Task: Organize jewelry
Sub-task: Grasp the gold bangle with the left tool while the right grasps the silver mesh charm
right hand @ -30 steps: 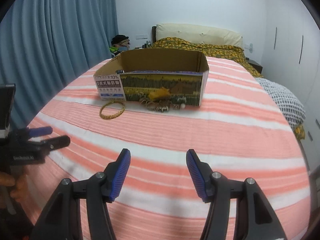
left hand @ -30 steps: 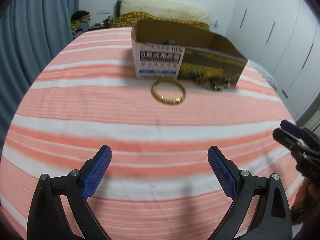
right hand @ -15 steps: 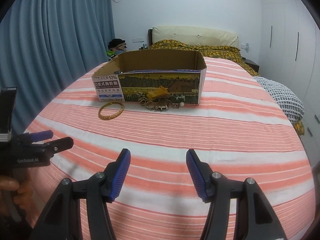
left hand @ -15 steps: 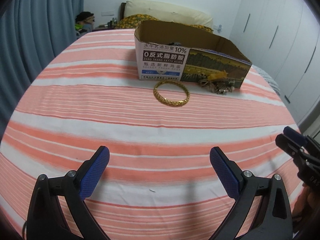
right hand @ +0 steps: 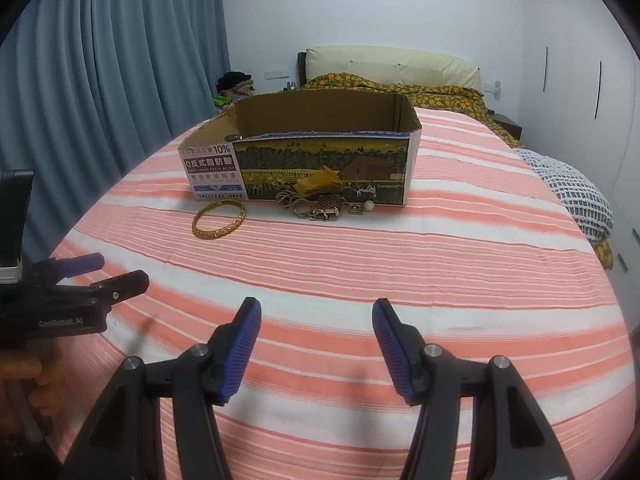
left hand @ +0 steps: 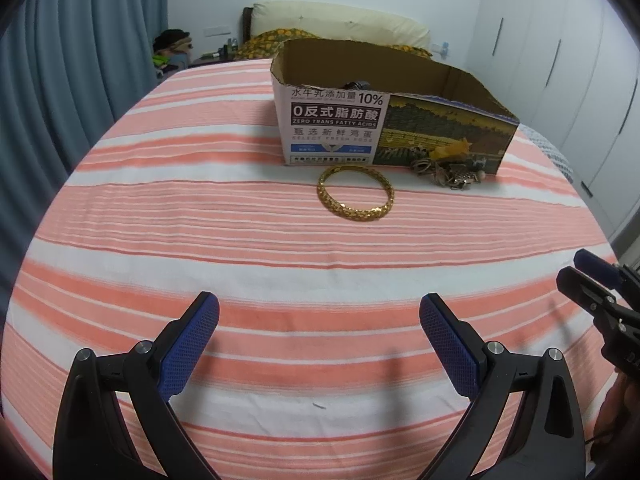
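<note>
Both tongs, left [left hand: 319, 316] and right [right hand: 316, 320], spread (nothing between), well short of bangle [left hand: 355, 192].

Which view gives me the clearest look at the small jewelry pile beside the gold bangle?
The right wrist view: the pile sits near the middle, spread along the box front, with the pearl visible. In the left wrist view the same pile is off to the right and more bunched together.

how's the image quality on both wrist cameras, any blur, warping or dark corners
Left wrist: sharp; fisheye bows the striped bedspread, corners dark, gold bangle crisp. Right wrist: also sharp, same warping and dark corners, cardboard box clear; soft shadows, no glare.
</note>
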A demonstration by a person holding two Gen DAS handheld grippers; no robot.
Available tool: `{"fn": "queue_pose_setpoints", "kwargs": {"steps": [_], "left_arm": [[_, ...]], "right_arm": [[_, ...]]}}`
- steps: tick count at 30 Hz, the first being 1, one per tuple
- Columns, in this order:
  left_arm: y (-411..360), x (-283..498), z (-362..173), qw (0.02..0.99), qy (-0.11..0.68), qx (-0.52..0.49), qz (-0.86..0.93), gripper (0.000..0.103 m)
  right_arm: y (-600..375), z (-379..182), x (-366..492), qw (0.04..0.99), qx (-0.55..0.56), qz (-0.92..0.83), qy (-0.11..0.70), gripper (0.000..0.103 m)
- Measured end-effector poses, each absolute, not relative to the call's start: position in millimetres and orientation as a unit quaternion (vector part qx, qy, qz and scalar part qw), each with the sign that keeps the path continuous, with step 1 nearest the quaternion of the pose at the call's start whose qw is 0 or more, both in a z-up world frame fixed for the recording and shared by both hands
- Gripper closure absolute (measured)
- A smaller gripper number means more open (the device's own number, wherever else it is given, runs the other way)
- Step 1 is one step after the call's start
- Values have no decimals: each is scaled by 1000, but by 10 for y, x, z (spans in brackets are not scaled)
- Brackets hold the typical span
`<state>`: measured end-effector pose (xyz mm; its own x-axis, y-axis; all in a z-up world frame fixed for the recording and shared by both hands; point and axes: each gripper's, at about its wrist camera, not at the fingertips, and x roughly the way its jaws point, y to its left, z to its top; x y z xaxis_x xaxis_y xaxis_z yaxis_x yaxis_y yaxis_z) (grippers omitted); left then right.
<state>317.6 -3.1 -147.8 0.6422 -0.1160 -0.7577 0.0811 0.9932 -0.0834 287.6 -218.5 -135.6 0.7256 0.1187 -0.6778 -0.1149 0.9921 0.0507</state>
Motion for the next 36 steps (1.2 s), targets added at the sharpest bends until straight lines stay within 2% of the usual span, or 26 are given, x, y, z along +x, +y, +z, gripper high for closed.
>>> {"fn": "queue_pose_setpoints", "kwargs": {"steps": [15, 25, 32, 34, 36], "left_arm": [[79, 3480, -1488, 905, 420, -39, -53, 3], [46, 4091, -1487, 902, 429, -38, -41, 3], [47, 4263, -1663, 894, 447, -25, -22, 3], [45, 4287, -1698, 893, 450, -17, -20, 3], [24, 4301, -1729, 891, 453, -10, -19, 3]], "right_arm": [[-2186, -1452, 3169, 919, 22, 78, 385, 44], [-2177, -1370, 3831, 913, 41, 105, 392, 44], [-2218, -1553, 4279, 902, 44, 76, 422, 45], [-2186, -1585, 4369, 903, 34, 69, 423, 58], [-2133, -1616, 4458, 901, 23, 69, 427, 64]]}}
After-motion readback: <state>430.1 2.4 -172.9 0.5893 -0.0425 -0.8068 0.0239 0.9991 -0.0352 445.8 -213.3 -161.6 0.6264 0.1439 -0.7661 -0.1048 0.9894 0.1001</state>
